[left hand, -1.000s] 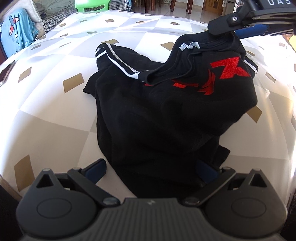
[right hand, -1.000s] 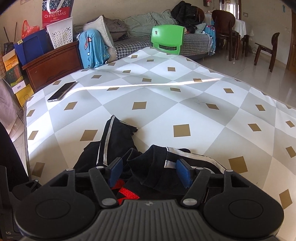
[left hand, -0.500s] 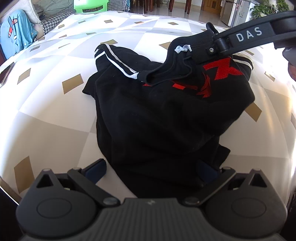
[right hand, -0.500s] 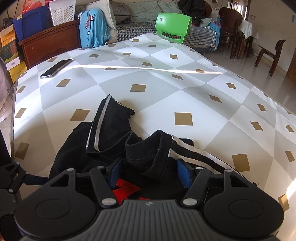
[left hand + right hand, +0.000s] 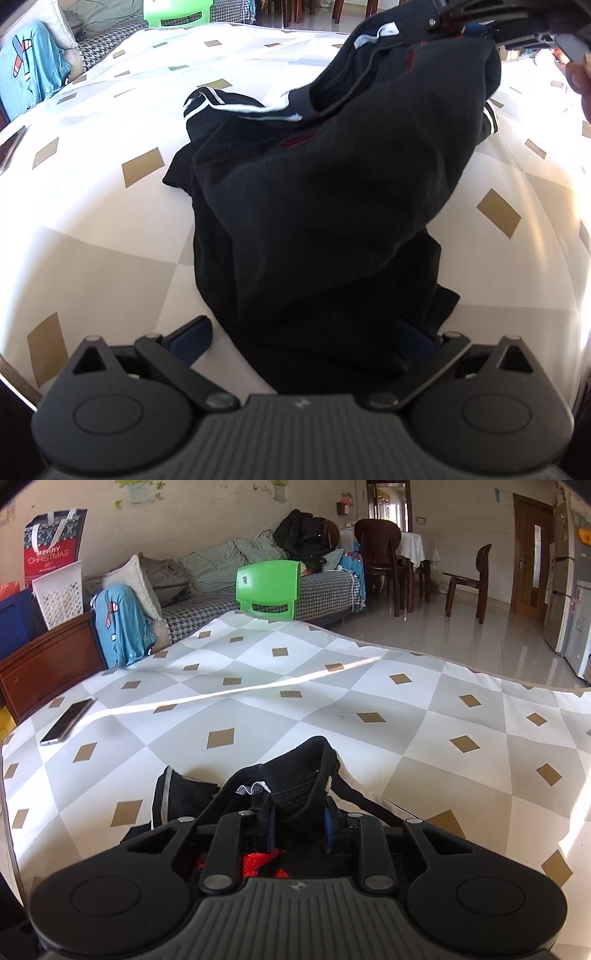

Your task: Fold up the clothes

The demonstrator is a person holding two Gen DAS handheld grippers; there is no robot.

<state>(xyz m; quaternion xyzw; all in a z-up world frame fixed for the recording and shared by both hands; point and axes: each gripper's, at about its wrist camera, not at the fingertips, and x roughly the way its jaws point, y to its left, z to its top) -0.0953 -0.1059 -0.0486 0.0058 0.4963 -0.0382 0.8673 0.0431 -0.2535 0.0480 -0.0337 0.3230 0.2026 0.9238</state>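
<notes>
Diamond-patterned tablecloth (image 5: 332,709), right gripper (image 5: 299,821) closing on black knit shirt (image 5: 332,192), left gripper (image 5: 299,332) wide.

- The black shirt (image 5: 332,206) covers the tablecloth (image 5: 92,229) under it and hides most of the left gripper's (image 5: 301,334) far blue pad.
- The red print on the shirt is folded inside; only slivers show.
- The right gripper (image 5: 476,27) above the shirt is cut off by the top edge.
- The phone (image 5: 11,146) left of the shirt is cut by the edge.
</notes>
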